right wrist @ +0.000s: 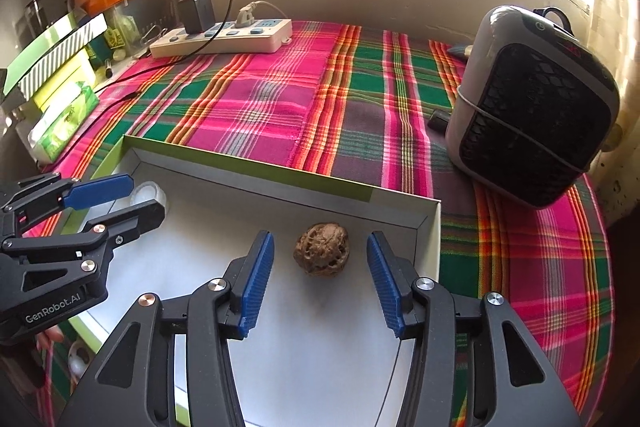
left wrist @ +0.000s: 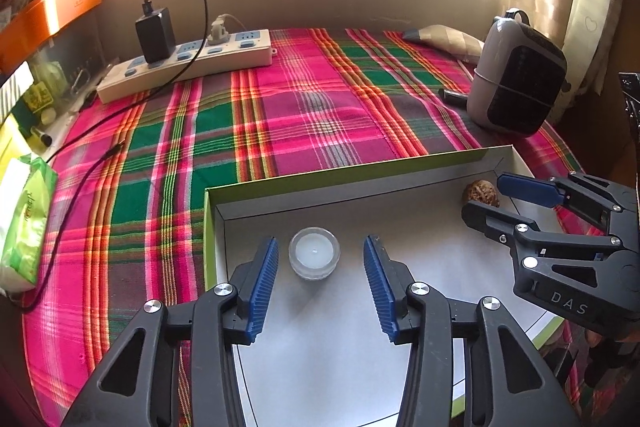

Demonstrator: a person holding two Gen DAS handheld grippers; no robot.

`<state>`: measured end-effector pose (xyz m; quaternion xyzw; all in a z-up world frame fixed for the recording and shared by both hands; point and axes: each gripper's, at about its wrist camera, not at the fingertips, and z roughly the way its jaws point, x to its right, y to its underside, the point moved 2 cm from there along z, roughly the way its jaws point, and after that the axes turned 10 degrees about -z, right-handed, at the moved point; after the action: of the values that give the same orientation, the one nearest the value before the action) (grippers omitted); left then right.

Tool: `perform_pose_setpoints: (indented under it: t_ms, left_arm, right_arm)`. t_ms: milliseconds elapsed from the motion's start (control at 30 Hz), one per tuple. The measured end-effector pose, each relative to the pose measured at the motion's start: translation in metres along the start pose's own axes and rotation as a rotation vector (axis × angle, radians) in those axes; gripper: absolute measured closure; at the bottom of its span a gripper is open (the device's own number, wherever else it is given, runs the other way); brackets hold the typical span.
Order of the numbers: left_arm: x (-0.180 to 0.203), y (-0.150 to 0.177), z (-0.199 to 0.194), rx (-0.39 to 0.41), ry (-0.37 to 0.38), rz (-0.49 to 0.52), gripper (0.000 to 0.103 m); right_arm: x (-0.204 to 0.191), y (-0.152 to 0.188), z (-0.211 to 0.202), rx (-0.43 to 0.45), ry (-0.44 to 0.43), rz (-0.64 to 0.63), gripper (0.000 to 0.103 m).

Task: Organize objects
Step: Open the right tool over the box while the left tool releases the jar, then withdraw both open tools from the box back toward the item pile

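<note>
Left gripper [left wrist: 320, 259]: jaws wide, candle [left wrist: 314, 253] between, untouched.
Right gripper [right wrist: 320, 259]: jaws wide, walnut [right wrist: 321, 249] between, untouched.
Tray [left wrist: 360, 169]: holds both.
Surroundings: heater [right wrist: 532, 123], power strip [left wrist: 188, 63] on plaid cloth [left wrist: 280, 99], well apart.

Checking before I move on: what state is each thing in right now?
Left gripper: open, candle between the fingers, untouched.
Right gripper: open, walnut between the fingers, untouched.
Candle: upright in the box, unlit.
Walnut: resting in the box, near its corner.
Box: open, lidless.
Power strip: two plugs in.
Heater: upright on the cloth.
</note>
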<state>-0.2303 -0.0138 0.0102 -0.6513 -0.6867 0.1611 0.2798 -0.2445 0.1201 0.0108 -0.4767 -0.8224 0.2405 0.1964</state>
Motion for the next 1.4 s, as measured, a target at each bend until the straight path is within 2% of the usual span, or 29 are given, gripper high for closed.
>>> perform_pose_setpoints:
  t_ms: [400, 1067, 1400]
  left_arm:
    - [-0.003, 0.017, -0.036, 0.052, 0.004, -0.014, 0.060]
    - [-0.010, 0.070, -0.076, 0.071, 0.016, -0.040, 0.060]
    - [-0.015, 0.099, -0.094, 0.100, 0.050, -0.053, 0.059]
  right_arm:
    - [-0.003, 0.019, -0.035, 0.053, 0.011, 0.021, 0.053]
    - [-0.017, 0.066, -0.087, 0.124, 0.028, 0.056, 0.053]
    - [-0.024, 0.099, -0.112, 0.177, 0.037, 0.076, 0.053]
